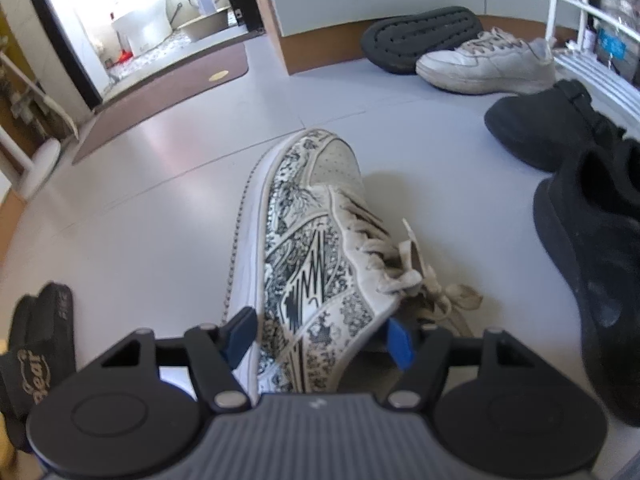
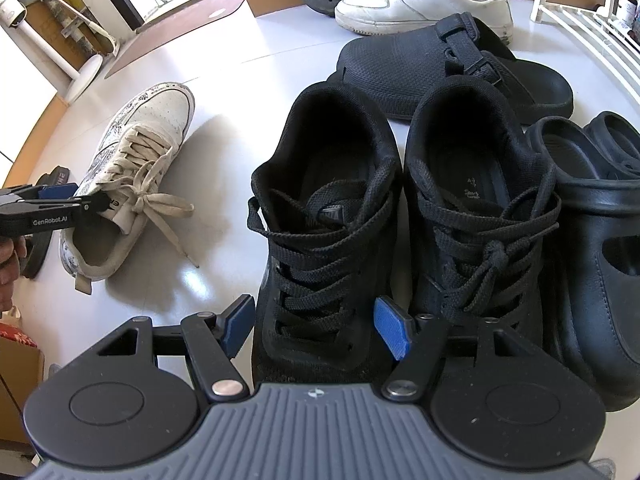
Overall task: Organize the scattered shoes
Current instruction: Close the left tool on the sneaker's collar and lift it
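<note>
My left gripper point(image 1: 320, 338) clamps the patterned sneaker point(image 1: 312, 248) at its heel collar. It looks light, with a soft upper and loose laces. My right gripper point(image 2: 318, 330) straddles a black sneaker point(image 2: 320, 216); grip unclear.

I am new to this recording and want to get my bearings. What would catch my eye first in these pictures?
First, the white sneaker with black drawings, tipped on its side on the pale floor, its heel end between the left gripper's jaws. Then the pair of black lace-up sneakers standing side by side before the right gripper, whose jaws straddle the toe of the left-hand one.
</note>
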`<state>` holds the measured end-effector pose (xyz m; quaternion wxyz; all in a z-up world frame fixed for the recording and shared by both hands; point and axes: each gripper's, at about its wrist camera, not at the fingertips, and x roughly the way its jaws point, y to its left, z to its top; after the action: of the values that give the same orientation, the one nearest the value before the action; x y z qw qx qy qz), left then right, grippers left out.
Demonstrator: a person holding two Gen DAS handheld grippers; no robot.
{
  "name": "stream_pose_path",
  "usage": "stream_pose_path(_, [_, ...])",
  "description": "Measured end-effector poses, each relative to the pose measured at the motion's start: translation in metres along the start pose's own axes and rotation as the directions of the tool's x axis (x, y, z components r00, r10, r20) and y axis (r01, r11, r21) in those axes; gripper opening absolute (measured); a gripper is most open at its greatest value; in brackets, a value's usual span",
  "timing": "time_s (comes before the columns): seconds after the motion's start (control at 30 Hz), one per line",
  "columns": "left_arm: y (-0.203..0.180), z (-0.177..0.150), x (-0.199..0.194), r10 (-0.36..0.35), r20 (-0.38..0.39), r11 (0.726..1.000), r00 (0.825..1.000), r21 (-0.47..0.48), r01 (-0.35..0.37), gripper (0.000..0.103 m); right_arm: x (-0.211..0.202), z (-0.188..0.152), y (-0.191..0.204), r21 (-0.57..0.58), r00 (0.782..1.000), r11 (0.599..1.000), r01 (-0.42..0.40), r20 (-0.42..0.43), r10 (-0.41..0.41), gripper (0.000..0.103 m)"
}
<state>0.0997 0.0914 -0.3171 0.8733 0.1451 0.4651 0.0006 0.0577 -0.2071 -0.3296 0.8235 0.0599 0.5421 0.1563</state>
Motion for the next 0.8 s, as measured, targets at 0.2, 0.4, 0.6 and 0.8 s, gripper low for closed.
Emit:
stream_pose_path(0.2, [-0.023, 0.002, 0.009, 0.041, 0.018, 0.993, 0.999, 0.11, -0.043, 0.084, 0.0, -0.001, 0.002, -0.011, 1.0, 1.0, 0.002, 0.0, -0.002, 0.072])
stream_pose_path(0.4, [-0.026, 0.004, 0.014, 0.059, 0.03, 0.991, 0.998, 0.115, -0.062, 0.089, 0.0, -0.003, 0.004, -0.018, 1.0, 1.0, 0.001, 0.001, 0.0, 0.072])
stream_pose_path(0.6, [-0.026, 0.001, 0.017, 0.074, 0.046, 0.992, 0.996, 0.098, -0.078, 0.093, -0.001, -0.006, 0.007, -0.026, 1.0, 1.0, 0.002, 0.002, -0.002, 0.073])
stream_pose_path(0.8, [-0.018, 0.0, 0.012, 0.048, 0.058, 0.996, 0.997, 0.07, -0.052, 0.088, -0.002, -0.008, 0.008, -0.024, 1.0, 1.0, 0.001, 0.0, -0.001, 0.073])
